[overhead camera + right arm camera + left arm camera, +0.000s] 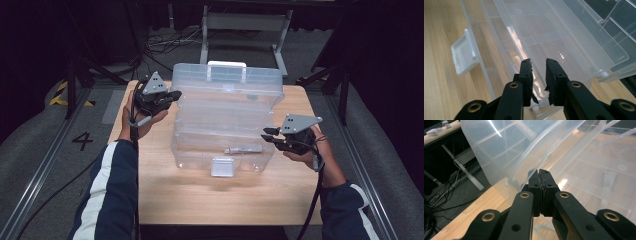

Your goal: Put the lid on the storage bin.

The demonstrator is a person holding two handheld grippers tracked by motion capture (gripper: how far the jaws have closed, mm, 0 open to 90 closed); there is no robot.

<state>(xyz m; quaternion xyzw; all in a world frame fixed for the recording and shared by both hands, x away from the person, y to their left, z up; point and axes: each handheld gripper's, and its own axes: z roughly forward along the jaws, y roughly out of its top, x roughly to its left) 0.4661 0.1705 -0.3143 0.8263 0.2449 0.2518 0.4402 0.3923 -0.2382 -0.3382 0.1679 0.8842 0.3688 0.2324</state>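
Across the middle of the wooden tabletop (165, 195) sits a clear plastic organizer box (225, 125), its lid thrown back toward the far edge and its stepped trays fanned open. It takes up most of the far half; a bare strip of wood lies in front of it toward the person, with narrower margins at either side. Beyond the edges the floor drops away to grey carpet with loose cables (165, 42).

At the box's left rim, the left hand-held gripper (172, 96) has its 2 black jaws pressed together; from its own camera, the left hand-held gripper (541, 178) looks pinched on a thin curved wall of the box, though the see-through plastic makes the contact hard to judge. At the right rim, the right hand-held gripper (270, 134) has a narrow gap between its jaws; in its own camera, the right hand-held gripper (538, 65) straddles the box's edge, and I cannot tell whether the pads press on it.

The box is glossy, ribbed into compartments, with a white latch (222, 166) hanging at the front and a white handle (227, 64) on the lid. A small grey flat piece (243, 149) lies inside.
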